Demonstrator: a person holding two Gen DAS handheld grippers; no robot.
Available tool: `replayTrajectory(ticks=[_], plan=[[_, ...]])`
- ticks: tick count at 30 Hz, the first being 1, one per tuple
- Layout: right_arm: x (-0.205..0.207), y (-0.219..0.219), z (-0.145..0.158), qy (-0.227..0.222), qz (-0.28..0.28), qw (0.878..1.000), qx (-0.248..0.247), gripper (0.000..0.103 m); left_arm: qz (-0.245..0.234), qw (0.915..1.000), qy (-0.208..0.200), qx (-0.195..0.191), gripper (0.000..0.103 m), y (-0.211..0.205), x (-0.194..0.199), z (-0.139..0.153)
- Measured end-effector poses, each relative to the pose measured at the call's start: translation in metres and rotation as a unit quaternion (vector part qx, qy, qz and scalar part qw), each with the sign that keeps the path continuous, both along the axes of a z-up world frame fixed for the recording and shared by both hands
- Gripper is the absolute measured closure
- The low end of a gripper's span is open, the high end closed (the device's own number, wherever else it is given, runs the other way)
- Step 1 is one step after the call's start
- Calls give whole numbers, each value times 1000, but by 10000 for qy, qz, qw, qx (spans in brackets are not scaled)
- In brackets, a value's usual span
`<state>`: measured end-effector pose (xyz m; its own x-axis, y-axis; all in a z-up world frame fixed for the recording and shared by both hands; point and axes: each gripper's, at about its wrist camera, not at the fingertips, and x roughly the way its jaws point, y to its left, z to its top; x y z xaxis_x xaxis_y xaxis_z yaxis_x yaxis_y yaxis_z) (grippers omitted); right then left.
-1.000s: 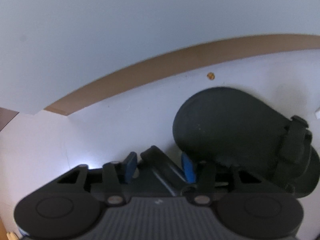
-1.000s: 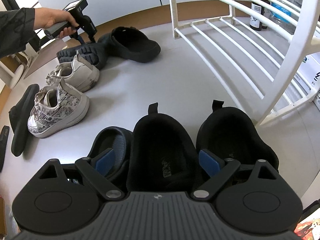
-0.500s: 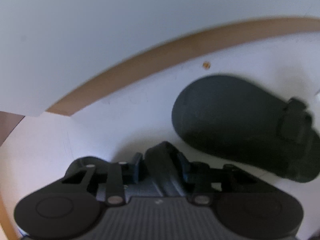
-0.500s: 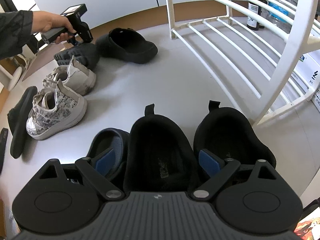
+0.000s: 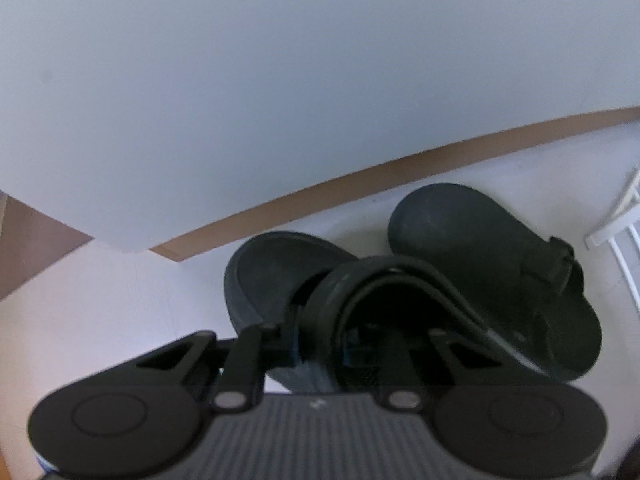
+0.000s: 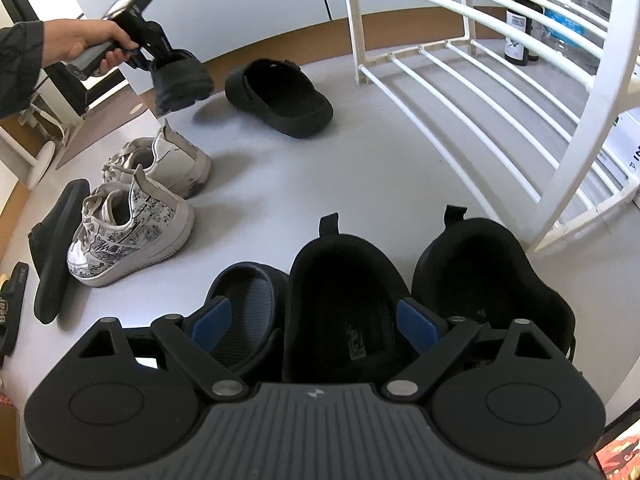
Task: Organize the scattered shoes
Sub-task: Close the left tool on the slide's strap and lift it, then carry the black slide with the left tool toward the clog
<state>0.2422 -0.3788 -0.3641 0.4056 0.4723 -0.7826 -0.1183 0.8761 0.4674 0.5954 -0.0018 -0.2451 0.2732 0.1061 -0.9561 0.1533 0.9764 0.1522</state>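
A person's hand [image 6: 88,40] holds my left gripper [image 5: 322,346] up at the far left. Its jaws are closing on the rim of a dark grey clog [image 5: 272,272], which hangs off the floor [image 6: 180,80]. The matching clog [image 5: 480,248] lies on the grey floor just beyond [image 6: 280,100]. My right gripper [image 6: 312,320] hovers low over a black slip-on shoe [image 6: 344,280]. Its jaws are closing a little, and the blue pads stand either side of the shoe without pressing it. A second black slip-on [image 6: 480,276] sits to the right.
A navy slipper [image 6: 248,300] lies under my right gripper's left finger. A white sneaker [image 6: 160,160], a patterned sneaker [image 6: 128,236] and a black slide [image 6: 56,240] sit at the left. A white shoe rack [image 6: 460,80] stands at the right, with bottles [image 6: 516,32] behind it.
My left gripper has shut on the dark clog's rim and raised it off the floor. The right gripper has stayed over the black slip-on.
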Motion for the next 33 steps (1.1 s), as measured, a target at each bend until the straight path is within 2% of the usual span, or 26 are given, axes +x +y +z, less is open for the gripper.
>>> replayTrajectory(ticks=[9,13,17,22,27,33], plan=[[-33,3,14,-82,61,9999,4,13,-11,9987,-332,-375,85,7,-47,46],[-41,4,22,-190,171,9997,-49,13,-76,9986,-401,-325,85,8,-71,66],[-45,6,31,-303,46,9995,45,13,-91,9983,-503,-293,85,15,-102,96],[-47,12,38,-325,-242,9986,347,13,-13,9972,-579,-469,85,31,-149,134],[-50,24,48,-524,-135,9976,425,13,178,9954,-608,-719,85,54,-181,134],[-50,29,49,-536,-103,9976,424,13,193,9925,-751,-949,85,68,-216,135]])
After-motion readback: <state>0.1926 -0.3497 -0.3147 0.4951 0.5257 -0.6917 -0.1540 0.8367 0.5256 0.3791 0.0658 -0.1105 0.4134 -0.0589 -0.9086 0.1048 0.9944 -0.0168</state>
